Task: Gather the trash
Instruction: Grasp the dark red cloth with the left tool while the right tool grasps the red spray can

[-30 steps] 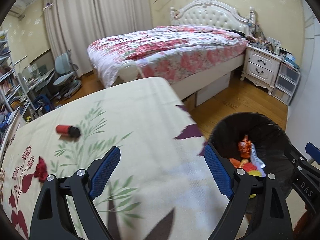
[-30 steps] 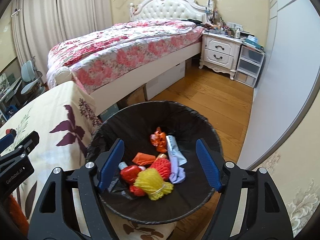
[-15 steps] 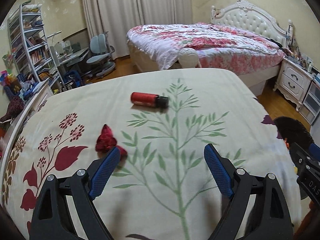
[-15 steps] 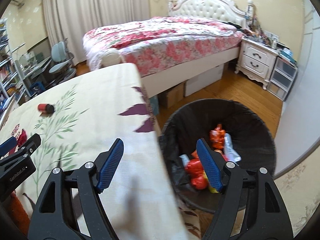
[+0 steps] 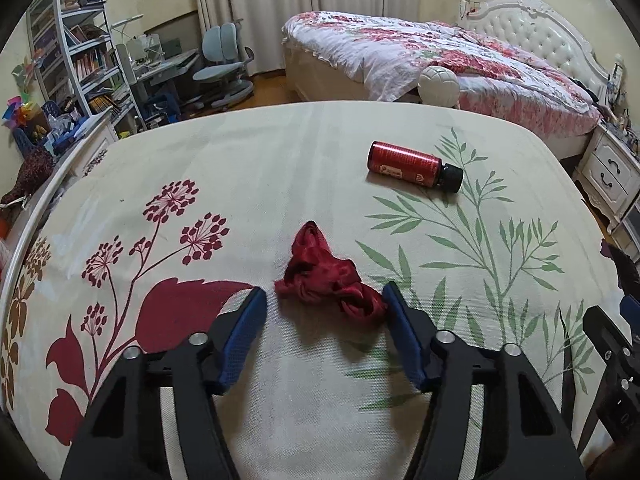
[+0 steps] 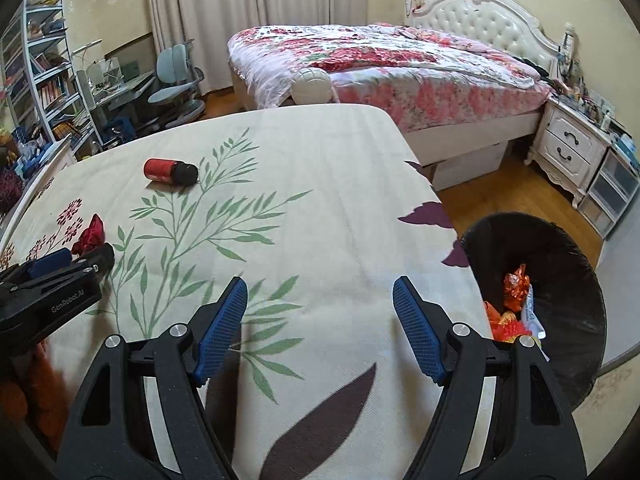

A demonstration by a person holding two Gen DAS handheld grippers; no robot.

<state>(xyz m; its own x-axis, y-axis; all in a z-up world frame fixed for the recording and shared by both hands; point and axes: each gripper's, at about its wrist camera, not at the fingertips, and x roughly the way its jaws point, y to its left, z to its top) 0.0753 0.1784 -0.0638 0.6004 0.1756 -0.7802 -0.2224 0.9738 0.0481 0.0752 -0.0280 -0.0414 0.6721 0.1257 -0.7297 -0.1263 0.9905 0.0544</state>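
Your left gripper [image 5: 324, 304] has been closing around the crumpled red wrapper [image 5: 328, 280], right pad touching, no squeeze yet. It looks light and floppy, so pinch the bunched middle between your fingers. Right gripper [image 6: 320, 312] hangs open, empty.

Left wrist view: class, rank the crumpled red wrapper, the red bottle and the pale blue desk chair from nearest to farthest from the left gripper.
1. Crumpled red wrapper: just ahead of the left gripper, at its fingertips.
2. Red bottle: lying farther up the cloth, to the right.
3. Pale blue desk chair: beyond the table, far left, by the desk.

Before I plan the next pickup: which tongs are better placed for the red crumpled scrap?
Left tongs: they already straddle the red scrap, closing. Right tongs hover over bare cloth.
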